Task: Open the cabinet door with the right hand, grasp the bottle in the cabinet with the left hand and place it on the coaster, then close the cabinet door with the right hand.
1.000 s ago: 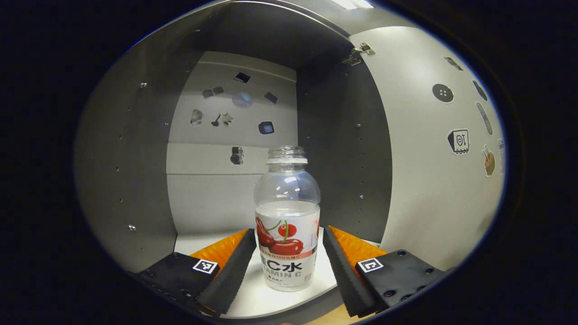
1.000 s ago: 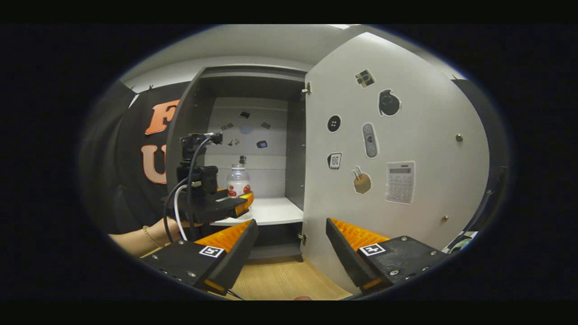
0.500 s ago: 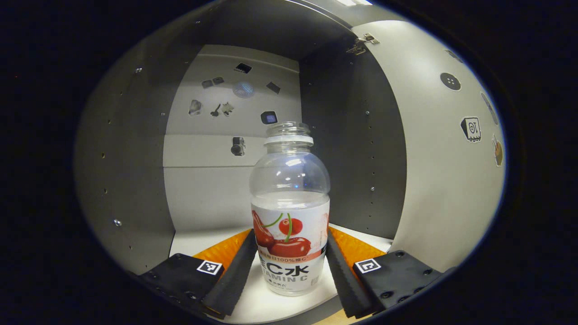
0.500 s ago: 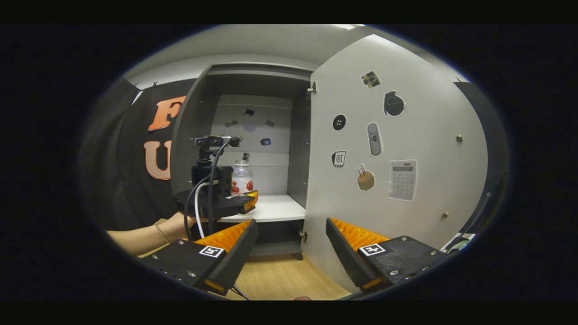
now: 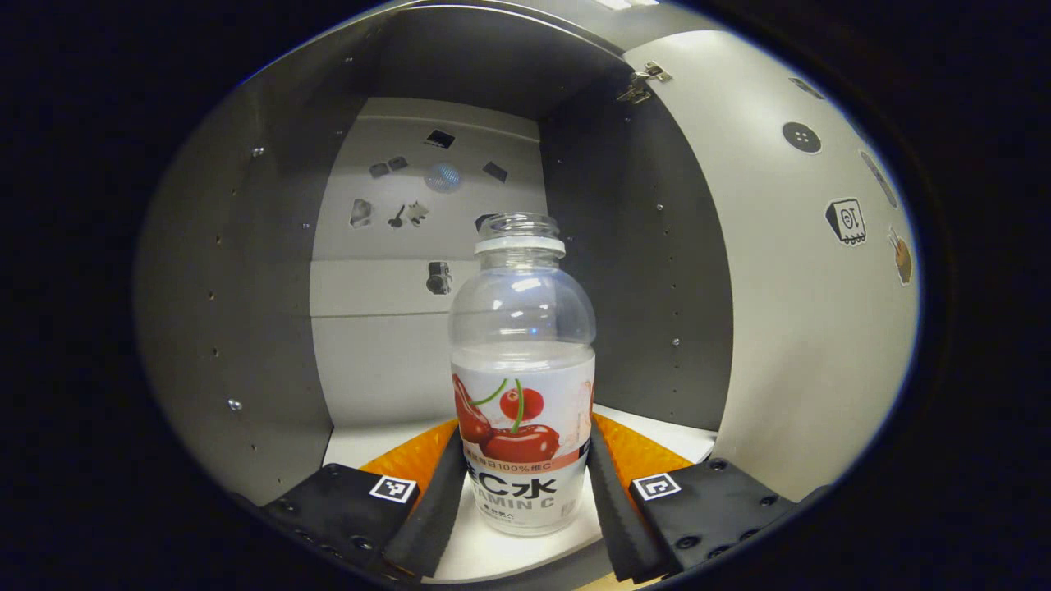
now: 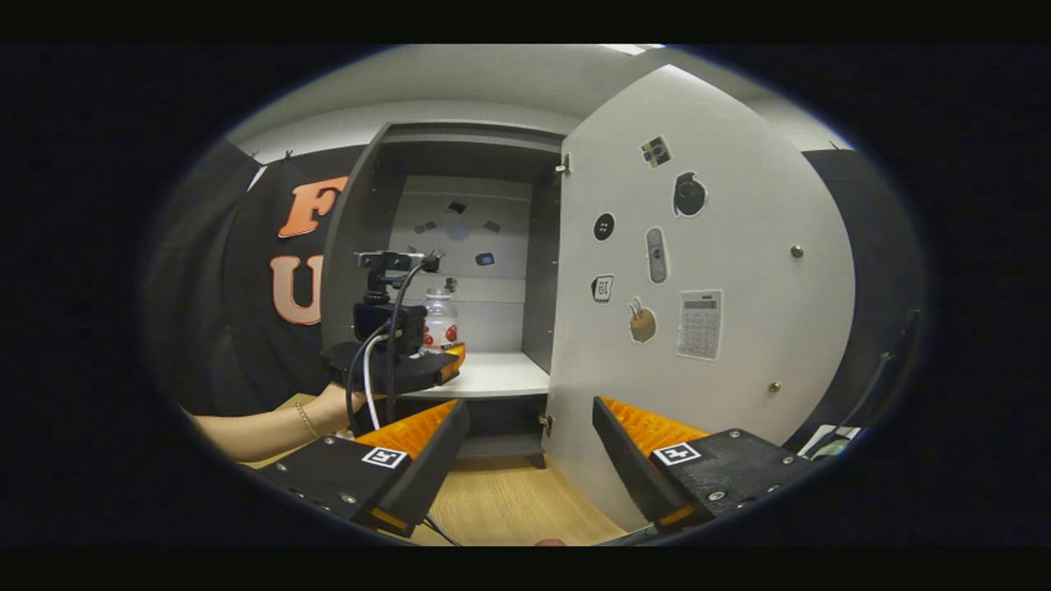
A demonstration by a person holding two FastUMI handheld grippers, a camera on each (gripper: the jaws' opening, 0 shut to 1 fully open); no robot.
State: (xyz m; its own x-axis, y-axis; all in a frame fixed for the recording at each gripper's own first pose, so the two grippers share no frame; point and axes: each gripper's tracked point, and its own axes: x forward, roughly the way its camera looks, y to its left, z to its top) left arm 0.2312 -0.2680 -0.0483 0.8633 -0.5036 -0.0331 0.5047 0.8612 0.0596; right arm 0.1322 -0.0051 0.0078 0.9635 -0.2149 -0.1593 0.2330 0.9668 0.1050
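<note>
left tongs point(image 5: 523, 492): yours are clenched on the bottle point(image 5: 522, 386), a finger pressed to each side of its lower label. in the right gripper view you see them point(image 6: 447, 361) reaching into the cabinet, your hand point(image 6: 335, 406) behind them.
right tongs point(image 6: 530, 447): released, fingers spread wide with nothing between them, held out in front of the cabinet above the wooden floor point(image 6: 509, 509).
bottle: upright, clear, no cap on its neck, red fruit printed on the label. it stands at the front of the shelf point(image 5: 484, 558); whether its base touches the shelf you cannot tell.
shelf: white, inside the cabinet point(image 5: 246, 287), with grey side walls and a pale back panel point(image 5: 386, 328).
cabinet door point(image 6: 706, 271): swung open to the right, hinged at the cabinet's right wall, its inner face dotted with stickers point(image 6: 700, 324).
back panel: carries small stickers too point(image 5: 443, 176), above and behind the bottle.
</note>
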